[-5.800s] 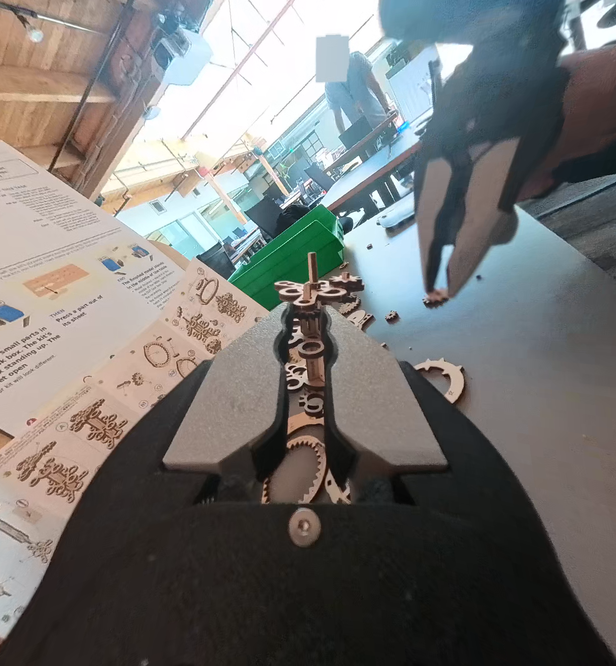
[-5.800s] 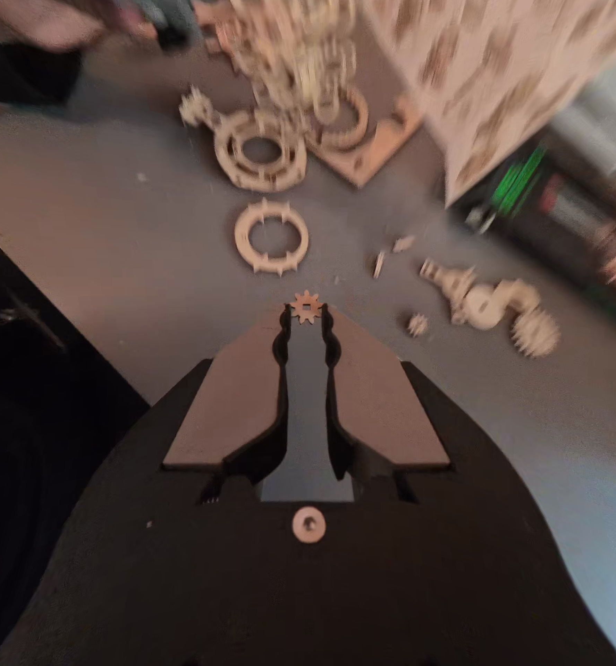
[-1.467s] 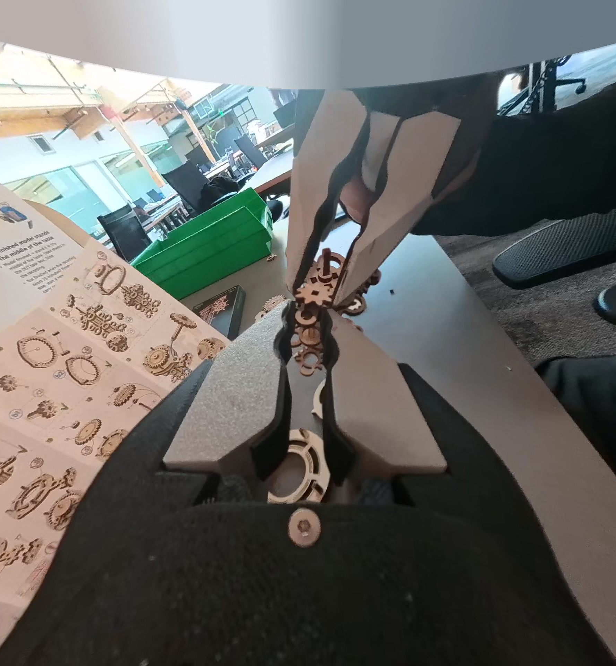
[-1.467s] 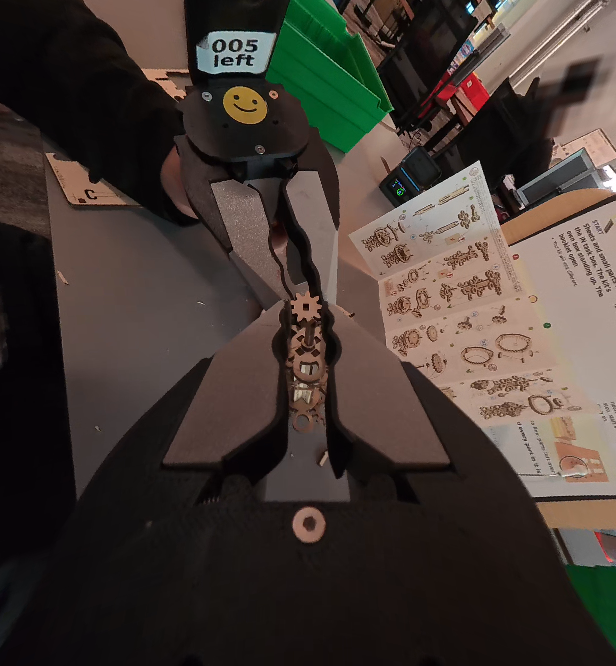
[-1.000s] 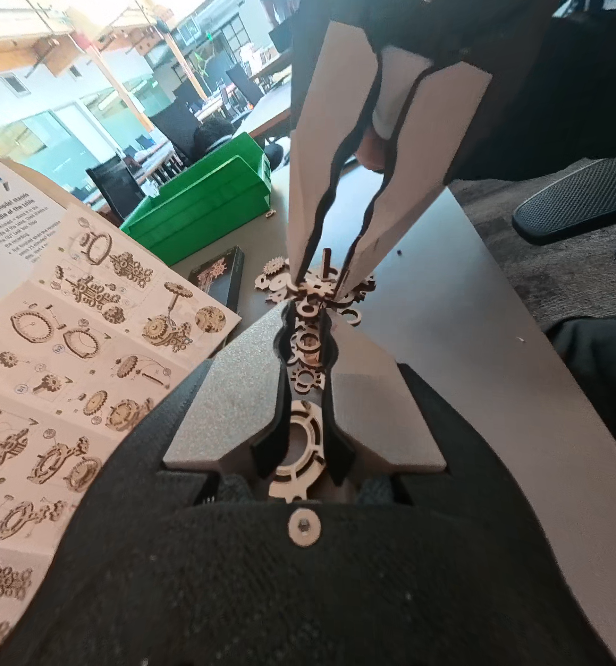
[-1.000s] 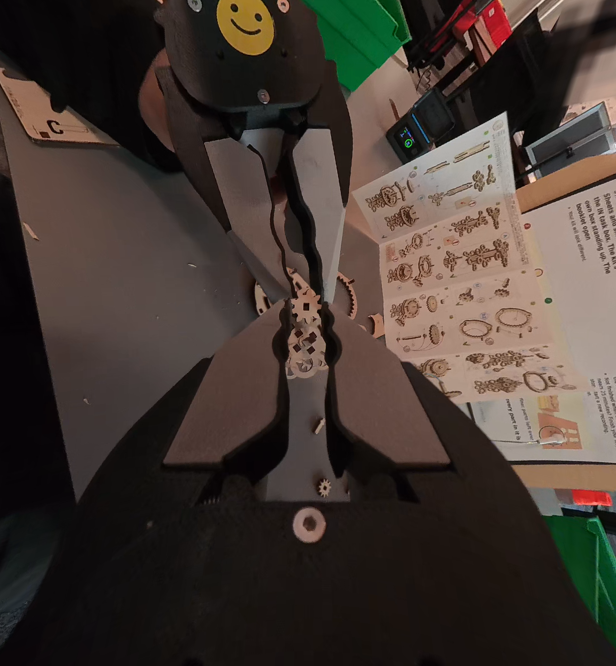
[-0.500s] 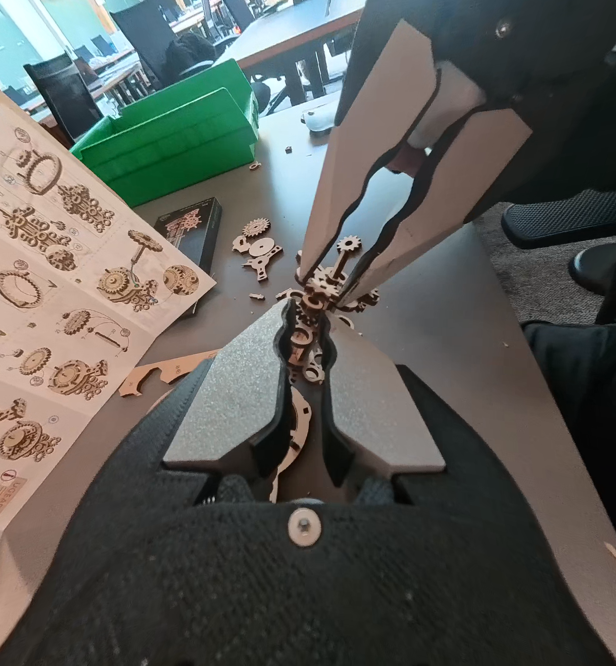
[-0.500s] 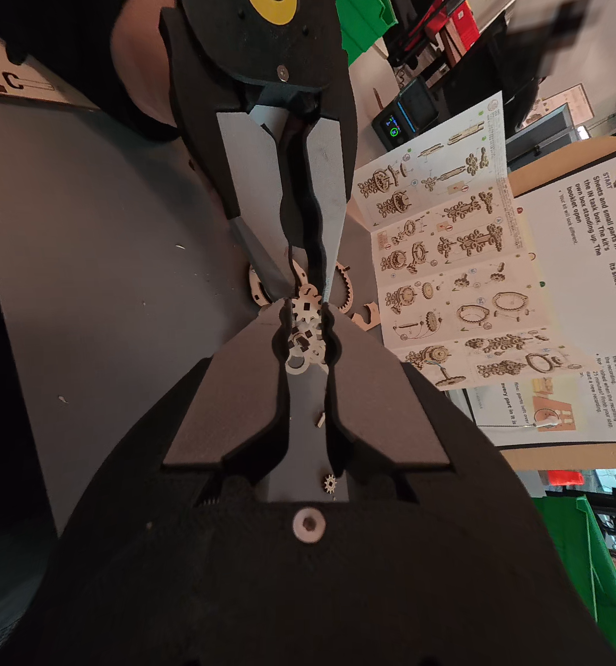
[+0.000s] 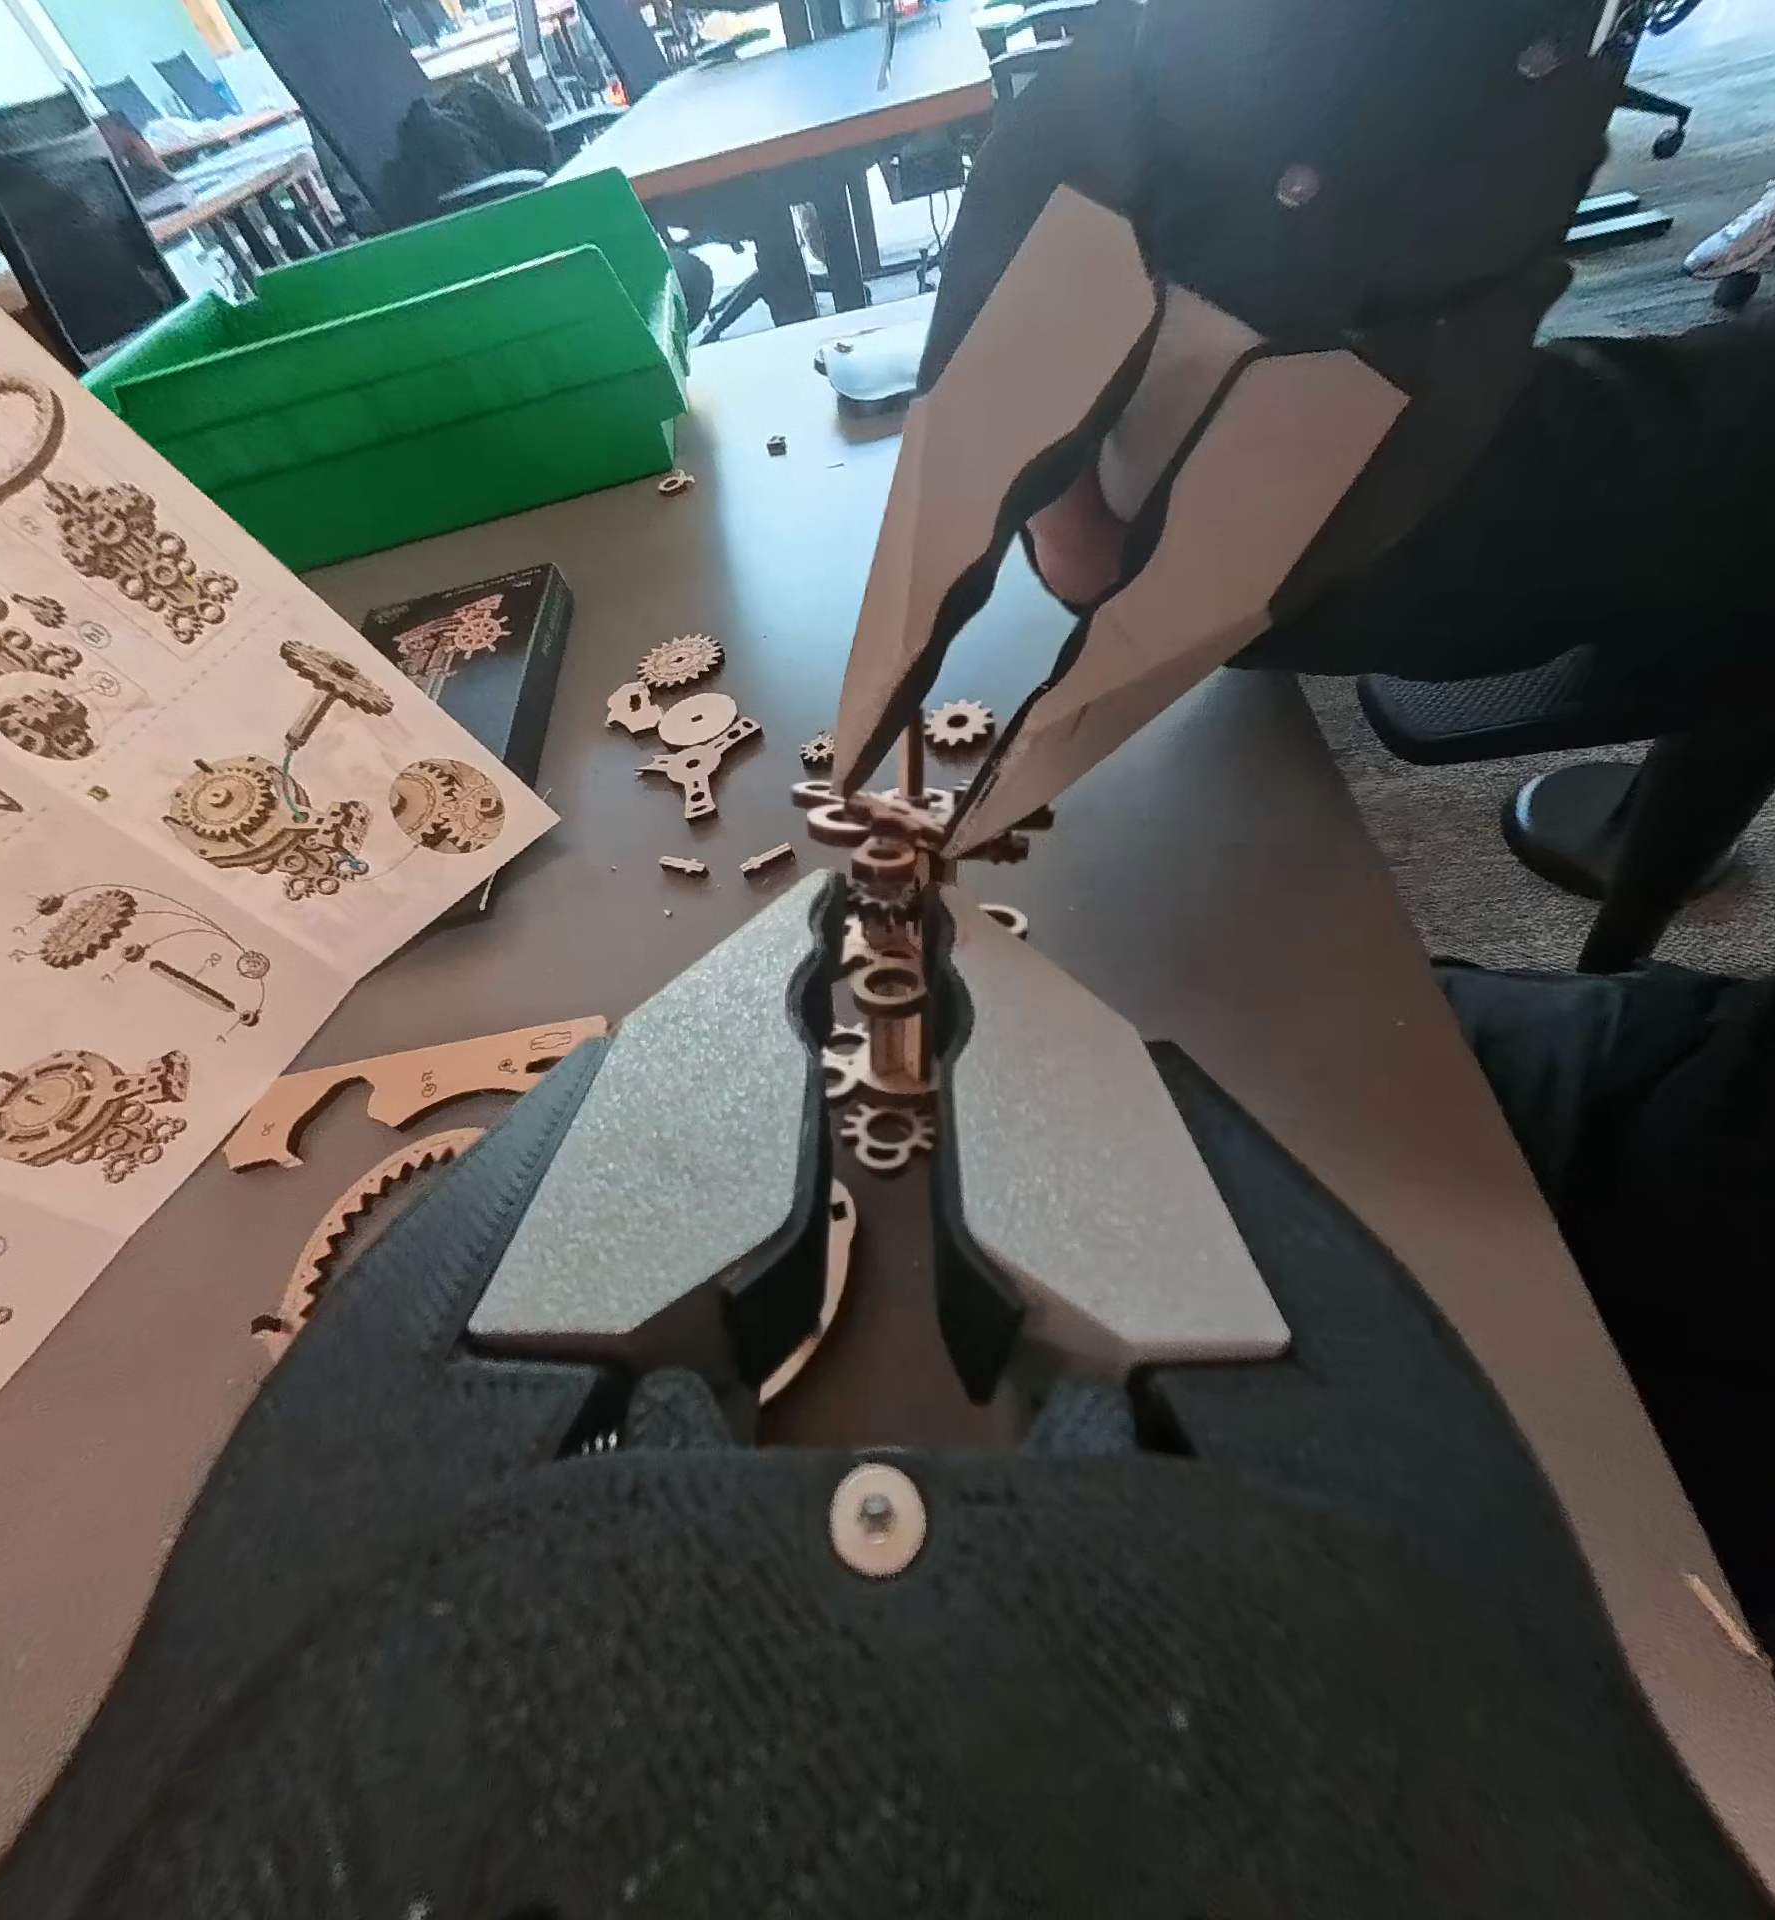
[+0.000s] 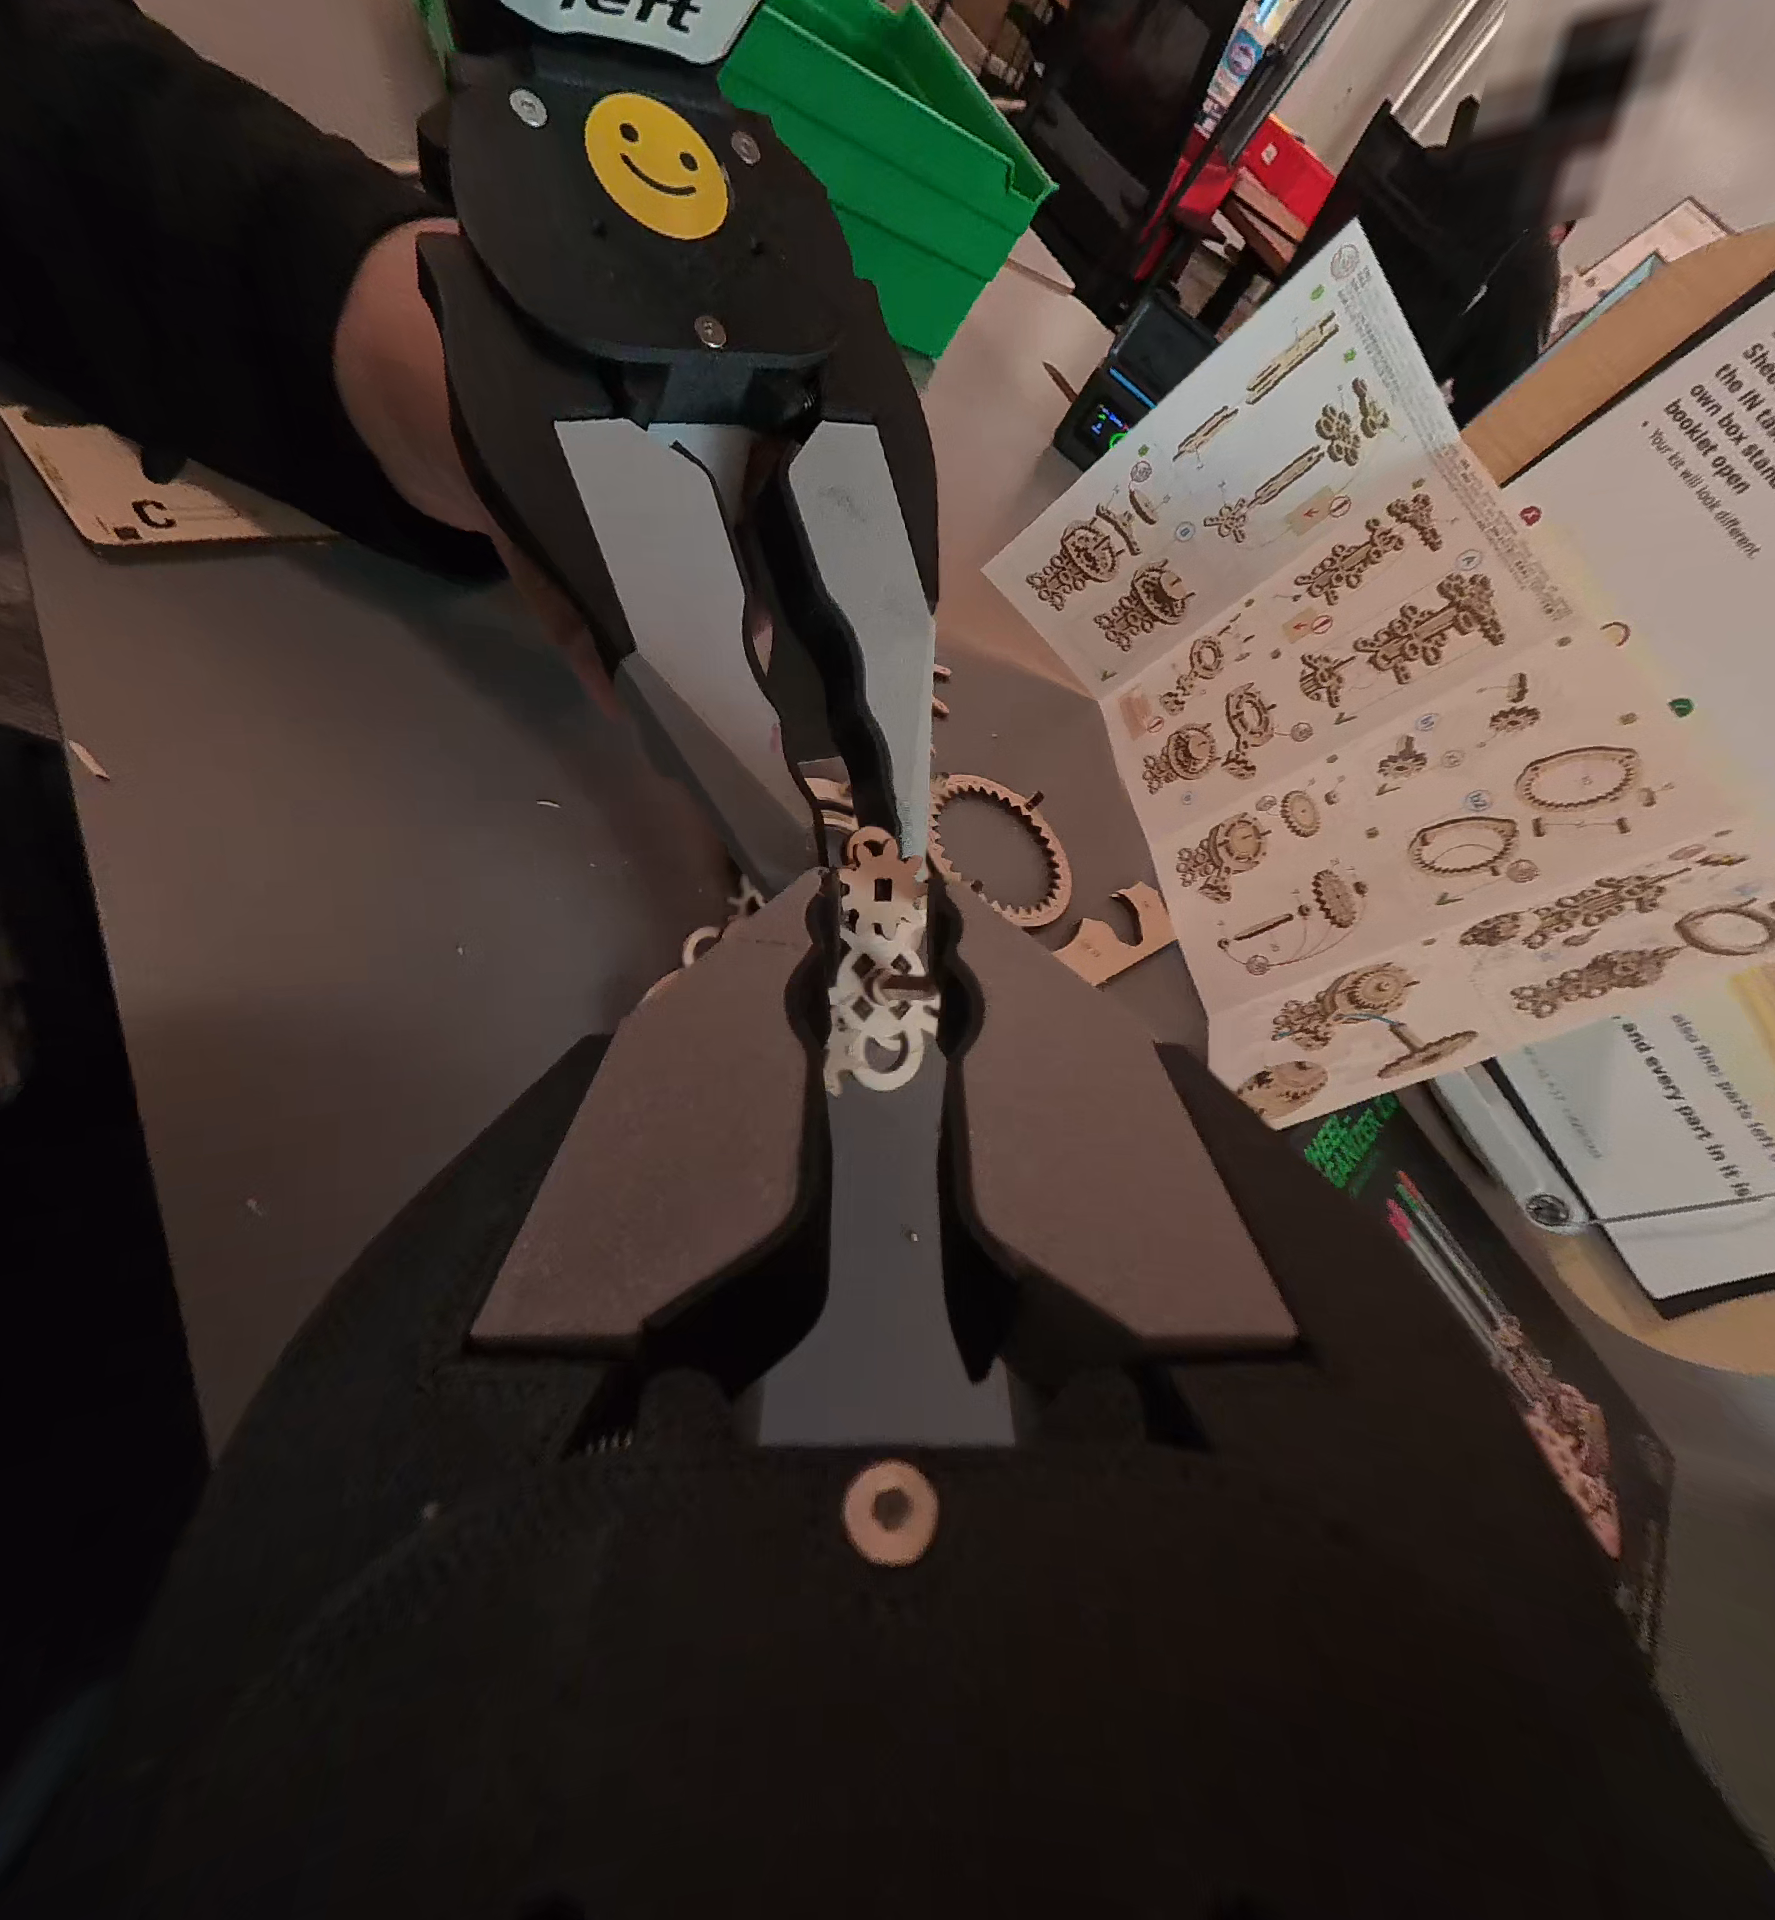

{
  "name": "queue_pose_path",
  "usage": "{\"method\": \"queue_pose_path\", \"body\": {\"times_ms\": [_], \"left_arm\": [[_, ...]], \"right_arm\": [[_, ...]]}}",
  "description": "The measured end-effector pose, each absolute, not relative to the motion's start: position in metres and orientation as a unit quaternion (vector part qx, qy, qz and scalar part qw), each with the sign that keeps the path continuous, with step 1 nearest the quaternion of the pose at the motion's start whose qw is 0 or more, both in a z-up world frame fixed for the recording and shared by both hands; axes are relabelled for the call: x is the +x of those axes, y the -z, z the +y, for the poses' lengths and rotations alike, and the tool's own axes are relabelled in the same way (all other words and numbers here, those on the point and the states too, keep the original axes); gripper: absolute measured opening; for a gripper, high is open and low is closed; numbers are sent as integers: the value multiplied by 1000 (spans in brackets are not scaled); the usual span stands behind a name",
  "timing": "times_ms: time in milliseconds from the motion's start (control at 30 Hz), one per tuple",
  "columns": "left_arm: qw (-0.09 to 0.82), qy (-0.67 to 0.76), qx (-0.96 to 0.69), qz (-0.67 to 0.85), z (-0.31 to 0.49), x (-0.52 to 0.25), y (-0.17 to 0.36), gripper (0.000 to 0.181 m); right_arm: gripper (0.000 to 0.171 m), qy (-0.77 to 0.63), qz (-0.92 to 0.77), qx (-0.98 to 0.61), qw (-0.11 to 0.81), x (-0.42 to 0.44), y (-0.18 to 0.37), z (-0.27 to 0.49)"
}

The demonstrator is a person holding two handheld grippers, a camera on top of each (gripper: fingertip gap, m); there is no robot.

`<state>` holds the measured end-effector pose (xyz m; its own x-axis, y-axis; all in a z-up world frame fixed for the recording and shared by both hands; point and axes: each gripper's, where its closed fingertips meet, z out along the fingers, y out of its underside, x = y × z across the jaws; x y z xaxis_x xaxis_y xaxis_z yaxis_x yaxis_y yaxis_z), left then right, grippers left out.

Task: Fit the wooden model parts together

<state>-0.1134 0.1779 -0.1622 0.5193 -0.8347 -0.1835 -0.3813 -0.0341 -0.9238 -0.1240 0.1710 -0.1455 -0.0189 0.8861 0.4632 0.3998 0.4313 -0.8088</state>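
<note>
My left gripper [image 9: 888,899] is shut on a small wooden axle assembly [image 9: 888,987] stacked with rings and a gear, held above the grey table [image 9: 1226,852]. My right gripper [image 9: 898,816] comes down from the upper right and is shut on a flat wooden plate with ring-shaped cut-outs [image 9: 847,816] at the axle's far end. In the right wrist view my right gripper [image 10: 881,899] pinches the same pale plate [image 10: 878,1008]. The left gripper [image 10: 862,826] meets it tip to tip, and a small gear [image 10: 875,868] sits between the tips.
Loose gears and small parts [image 9: 691,707] lie beyond the grippers. A ring gear [image 10: 1002,862] and a leftover wooden sheet piece [image 9: 395,1091] lie by the open instruction booklet [image 9: 135,831]. A black kit box [image 9: 488,655] and green bins [image 9: 415,384] stand behind. The table edge [image 9: 1434,1039] runs along the right. Only a small space, under 4 cm, lies between the two pairs of fingers.
Both grippers stay shut on the joined parts. The left gripper has risen and tilted down toward the table. The ring gear seen between its fingers now lies down to its left.
</note>
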Motion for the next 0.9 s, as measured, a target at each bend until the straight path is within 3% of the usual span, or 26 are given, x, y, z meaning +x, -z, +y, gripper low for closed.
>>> {"method": "queue_pose_path", "body": {"times_ms": [700, 900], "left_arm": [[525, 277, -697, 402, 181, -116, 158, 15], [503, 272, -700, 428, 178, -107, 166, 0]], "right_arm": [[13, -415, -599, -521, 445, -113, 147, 183], [12, -457, -577, -533, 418, -112, 149, 185]]}}
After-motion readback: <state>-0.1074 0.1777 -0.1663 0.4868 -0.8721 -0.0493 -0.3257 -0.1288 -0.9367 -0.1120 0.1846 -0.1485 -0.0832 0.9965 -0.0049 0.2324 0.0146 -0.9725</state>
